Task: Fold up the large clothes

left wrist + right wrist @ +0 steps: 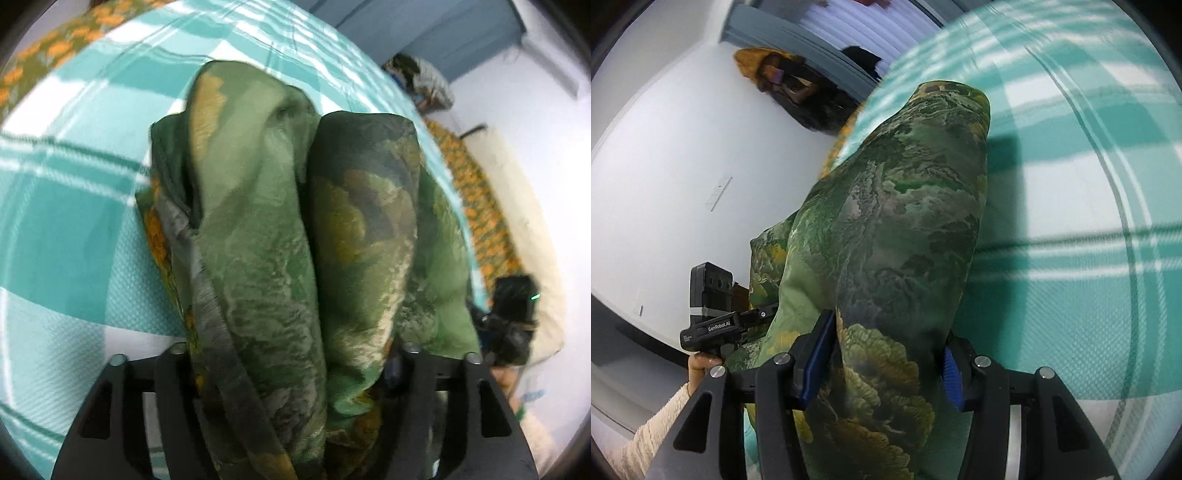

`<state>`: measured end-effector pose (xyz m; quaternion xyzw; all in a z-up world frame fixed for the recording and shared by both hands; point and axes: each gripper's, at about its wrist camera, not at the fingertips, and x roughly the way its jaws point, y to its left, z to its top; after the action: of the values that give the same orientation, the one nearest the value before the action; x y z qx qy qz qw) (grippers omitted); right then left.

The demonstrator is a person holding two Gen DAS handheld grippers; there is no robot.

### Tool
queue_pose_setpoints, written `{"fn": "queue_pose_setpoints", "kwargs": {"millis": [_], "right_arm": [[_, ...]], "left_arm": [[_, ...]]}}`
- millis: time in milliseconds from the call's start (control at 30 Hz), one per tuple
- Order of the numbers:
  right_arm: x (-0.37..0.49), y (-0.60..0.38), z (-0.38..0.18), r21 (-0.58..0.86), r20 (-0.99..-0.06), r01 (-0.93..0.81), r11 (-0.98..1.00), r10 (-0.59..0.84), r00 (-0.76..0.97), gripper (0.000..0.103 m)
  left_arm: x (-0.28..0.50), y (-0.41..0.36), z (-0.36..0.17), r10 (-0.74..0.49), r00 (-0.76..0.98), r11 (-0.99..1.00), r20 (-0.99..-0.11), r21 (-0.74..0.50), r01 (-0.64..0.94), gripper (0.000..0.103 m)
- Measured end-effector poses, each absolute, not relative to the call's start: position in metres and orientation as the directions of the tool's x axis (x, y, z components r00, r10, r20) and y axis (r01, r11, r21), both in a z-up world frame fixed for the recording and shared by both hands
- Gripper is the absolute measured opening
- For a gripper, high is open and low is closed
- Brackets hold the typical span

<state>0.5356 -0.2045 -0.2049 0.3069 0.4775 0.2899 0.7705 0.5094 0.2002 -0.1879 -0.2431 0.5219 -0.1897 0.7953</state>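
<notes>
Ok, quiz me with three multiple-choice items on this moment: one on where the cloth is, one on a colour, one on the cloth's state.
1. Where is the green cloth?
A) between the blue pads of the right gripper
B) on the floor
C) inside a drawer

2. What colour is the bed cover?
A) red
B) teal and white checks
C) black

3. How does the cloth lie?
A) spread flat
B) bunched in thick folds
C) on a hanger

Answers: 1 A, the pads flank it in the right wrist view; 2 B, the checks show in both views; 3 B, thick rounded folds fill both views.
</notes>
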Motion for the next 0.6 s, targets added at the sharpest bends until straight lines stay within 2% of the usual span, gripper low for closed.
{"fn": "queue_pose_setpoints", "kwargs": {"millis": [67, 100, 167, 200, 267, 333, 433, 500, 533, 600], "right_arm": [[0.536, -0.211, -0.212, 0.788, -0.526, -0.126, 0.603, 0.765, 0.373, 0.059], [0.537, -0.214, -0.214, 0.794, -0.524, -0.114, 0.597, 0.768, 0.369, 0.066], [0.534, -0.218, -0.211, 0.782, -0.540, -0.103, 0.615, 0.750, 0.382, 0.070], [0.529, -0.223, -0.205, 0.770, -0.549, -0.100, 0.630, 0.735, 0.398, 0.075], [0.522, -0.230, -0.194, 0.735, -0.569, -0.115, 0.668, 0.701, 0.429, 0.083], [0.499, -0.234, -0.169, 0.623, -0.629, -0.155, 0.766, 0.609, 0.483, 0.084], [0.463, -0.226, -0.133, 0.392, -0.695, -0.204, 0.897, 0.434, 0.572, 0.086], [0.435, -0.213, -0.112, 0.217, -0.732, -0.195, 0.956, 0.292, 0.615, 0.091], [0.413, -0.202, -0.100, 0.082, -0.740, -0.181, 0.980, 0.181, 0.648, 0.091], [0.383, -0.191, -0.087, -0.046, -0.724, -0.163, 0.985, 0.080, 0.685, 0.091]], "left_arm": [[0.504, 0.209, -0.186, -0.571, 0.385, 0.796, -0.725, -0.603, 0.044, 0.084], [0.501, 0.210, -0.181, -0.565, 0.387, 0.802, -0.729, -0.596, 0.048, 0.086], [0.487, 0.213, -0.164, -0.535, 0.400, 0.828, -0.744, -0.556, 0.074, 0.089], [0.478, 0.214, -0.155, -0.516, 0.412, 0.842, -0.751, -0.532, 0.086, 0.089], [0.446, 0.213, -0.127, -0.408, 0.486, 0.908, -0.773, -0.402, 0.123, 0.095], [0.418, 0.207, -0.108, -0.301, 0.553, 0.953, -0.777, -0.271, 0.137, 0.100], [0.356, 0.187, -0.080, -0.144, 0.662, 0.989, -0.736, -0.082, 0.124, 0.102], [0.328, 0.174, -0.068, -0.096, 0.706, 0.995, -0.702, -0.040, 0.096, 0.102], [0.303, 0.164, -0.061, -0.062, 0.736, 0.998, -0.675, -0.026, 0.060, 0.102], [0.280, 0.144, -0.049, -0.022, 0.775, 1.000, -0.631, -0.028, 0.005, 0.102]]}}
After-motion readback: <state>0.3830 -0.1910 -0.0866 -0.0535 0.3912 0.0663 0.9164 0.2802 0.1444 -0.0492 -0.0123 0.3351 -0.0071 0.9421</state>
